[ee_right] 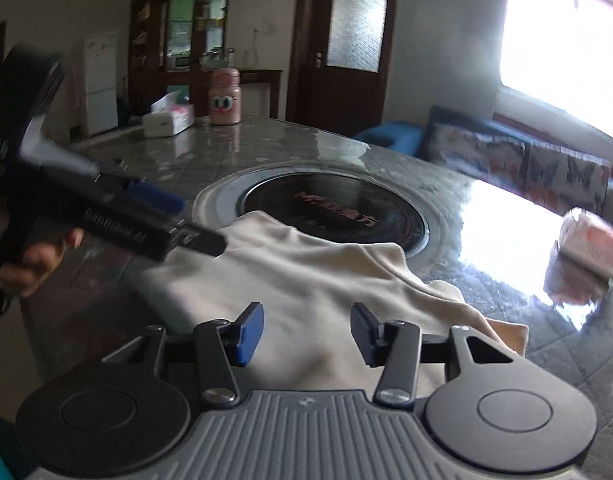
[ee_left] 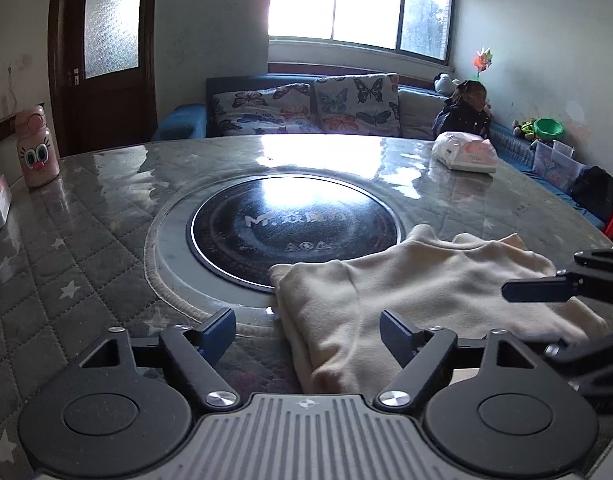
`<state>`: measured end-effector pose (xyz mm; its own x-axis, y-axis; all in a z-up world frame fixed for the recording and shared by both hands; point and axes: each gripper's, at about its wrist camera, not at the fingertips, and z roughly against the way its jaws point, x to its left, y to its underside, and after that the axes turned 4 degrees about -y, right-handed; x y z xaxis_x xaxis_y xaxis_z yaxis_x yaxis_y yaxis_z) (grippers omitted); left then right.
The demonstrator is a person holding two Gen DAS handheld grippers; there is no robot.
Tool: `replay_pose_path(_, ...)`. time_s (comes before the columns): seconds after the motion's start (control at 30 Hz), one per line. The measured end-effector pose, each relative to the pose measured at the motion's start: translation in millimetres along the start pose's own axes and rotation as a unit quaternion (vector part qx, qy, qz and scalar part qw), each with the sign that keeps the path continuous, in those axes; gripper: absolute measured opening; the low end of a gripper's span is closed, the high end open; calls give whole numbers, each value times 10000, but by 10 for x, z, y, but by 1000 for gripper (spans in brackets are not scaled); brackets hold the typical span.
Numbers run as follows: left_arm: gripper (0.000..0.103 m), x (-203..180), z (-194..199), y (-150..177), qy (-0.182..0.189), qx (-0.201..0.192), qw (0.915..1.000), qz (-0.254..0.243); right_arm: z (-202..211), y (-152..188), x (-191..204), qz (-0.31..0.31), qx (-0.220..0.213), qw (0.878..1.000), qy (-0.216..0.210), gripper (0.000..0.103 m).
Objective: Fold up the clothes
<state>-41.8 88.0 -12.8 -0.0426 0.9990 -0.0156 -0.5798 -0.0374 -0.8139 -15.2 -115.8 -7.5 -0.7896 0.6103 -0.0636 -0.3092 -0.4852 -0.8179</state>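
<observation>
The cream fleece garment (ee_left: 426, 292) lay folded on the quilted grey table (ee_left: 66, 248), lower right of the left wrist view, its far edge overlapping the round black hotplate (ee_left: 294, 224). Our left gripper (ee_left: 306, 334) stood wide apart over its left corner, holding nothing; our right gripper (ee_right: 306, 334) was parted above the cloth, empty too. We judged the fold set; next we should smooth creases and square the edges.

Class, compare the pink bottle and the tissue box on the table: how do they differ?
The pink bottle stands upright and rounded; the tissue box lies low and boxy. The bottle carries a cartoon face with big eyes; the box is white with a tissue poking out the top. Both sit side by side near the table's far edge.
</observation>
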Motion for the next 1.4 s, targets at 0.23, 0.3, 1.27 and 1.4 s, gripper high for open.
replay_pose_path(0.23, 91, -234, 83, 213, 37, -24, 9988, -493, 22, 186, 133, 102, -17, 9999, 115, 57)
replay_pose_path(0.3, 91, -238, 67, 264, -25, 13, 9986, -528, 44, 202, 157, 158, -81, 9997, 156, 57)
replay_pose_path(1.27, 97, 267, 132, 302, -531, 64, 9977, 420, 434, 438, -240, -564, -116, 9948, 845, 68)
replay_pose_path(1.4, 98, 262, 56, 339, -548, 202, 9976, 371, 456, 550, -355, -804, 19, 9923, 942, 68)
